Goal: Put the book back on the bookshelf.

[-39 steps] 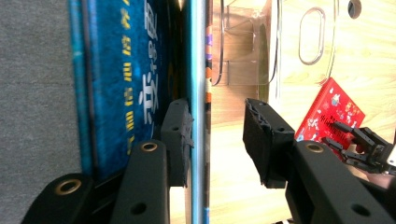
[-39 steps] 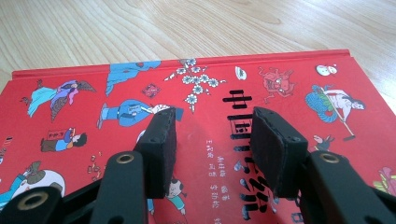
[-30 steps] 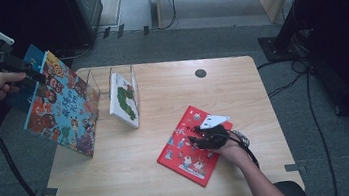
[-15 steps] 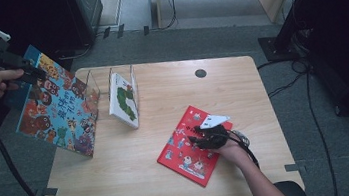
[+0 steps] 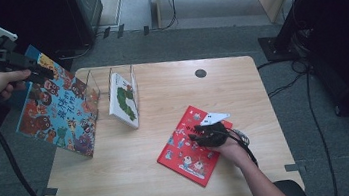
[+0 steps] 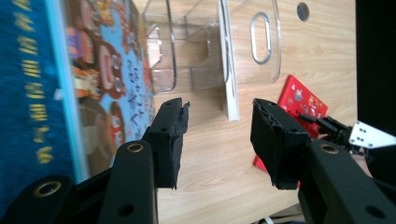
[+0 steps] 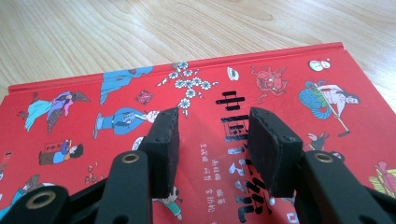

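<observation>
in the left gripper view the large blue picture book with cartoon animals (image 6: 60, 88) is blurred and cut off by the left edge. the flat red hardcover book (image 7: 280, 93) runs past the right gripper view's lower edge; its small print is probably too fuzzy to read.

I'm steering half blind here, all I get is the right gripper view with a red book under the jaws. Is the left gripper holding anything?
Observer: No. The left gripper has just been opening its jaws, and nothing is between them.
Operator: What's next to it?
Observer: A blue picture book, just outside one jaw, standing tilted against a clear rack.
Operator: Anything in that rack?
Observer: One white book with a green figure on its cover, leaning in a slot.
</observation>
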`<state>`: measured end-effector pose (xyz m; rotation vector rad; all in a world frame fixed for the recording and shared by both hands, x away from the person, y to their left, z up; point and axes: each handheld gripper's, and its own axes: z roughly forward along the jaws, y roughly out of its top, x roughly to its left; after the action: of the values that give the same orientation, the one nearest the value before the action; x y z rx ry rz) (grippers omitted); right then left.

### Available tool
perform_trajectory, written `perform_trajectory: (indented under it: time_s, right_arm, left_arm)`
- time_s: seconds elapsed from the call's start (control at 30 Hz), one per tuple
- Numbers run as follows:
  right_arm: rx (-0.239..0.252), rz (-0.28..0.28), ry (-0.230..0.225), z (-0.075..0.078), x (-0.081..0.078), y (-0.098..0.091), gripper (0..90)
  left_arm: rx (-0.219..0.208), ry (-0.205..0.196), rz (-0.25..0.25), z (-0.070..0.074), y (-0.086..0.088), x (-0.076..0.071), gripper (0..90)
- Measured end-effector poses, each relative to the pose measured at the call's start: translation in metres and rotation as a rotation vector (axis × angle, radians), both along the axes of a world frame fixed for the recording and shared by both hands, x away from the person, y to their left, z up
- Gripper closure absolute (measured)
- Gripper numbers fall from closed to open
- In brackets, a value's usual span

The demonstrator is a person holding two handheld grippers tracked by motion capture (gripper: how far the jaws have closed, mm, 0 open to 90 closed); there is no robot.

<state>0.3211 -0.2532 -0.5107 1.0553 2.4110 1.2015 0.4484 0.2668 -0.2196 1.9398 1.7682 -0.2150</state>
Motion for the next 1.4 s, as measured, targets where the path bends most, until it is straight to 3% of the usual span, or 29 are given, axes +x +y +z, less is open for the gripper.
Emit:
perform_trajectory:
  time_s: [0.2, 0.33, 0.4, 0.63, 1.03, 1.4]
  right_arm:
    - [-0.006, -0.005, 0.018, 0.002, 0.003, 0.002, 54.8]
    - [-0.01, -0.004, 0.019, 0.004, 0.005, 0.001, 55.0]
    - [-0.011, -0.002, 0.019, 0.005, 0.006, 0.002, 55.2]
    - [-0.009, -0.003, 0.021, 0.008, 0.009, 0.001, 55.2]
    - [-0.015, -0.007, 0.031, 0.01, 0.015, -0.004, 55.4]
    - [-0.019, -0.002, 0.032, 0.01, 0.014, -0.002, 54.5]
  left_arm:
    - [-0.036, -0.024, -0.021, -0.003, -0.01, -0.007, 53.9]
    - [-0.032, -0.042, -0.035, -0.003, -0.015, -0.011, 53.5]
    - [-0.055, -0.055, -0.031, -0.004, -0.018, -0.013, 53.1]
    - [-0.083, -0.063, -0.062, -0.011, -0.031, -0.023, 51.2]
    - [-0.107, -0.08, -0.099, -0.029, -0.052, -0.04, 50.2]
    - [-0.173, -0.095, -0.146, -0.047, -0.078, -0.05, 49.7]
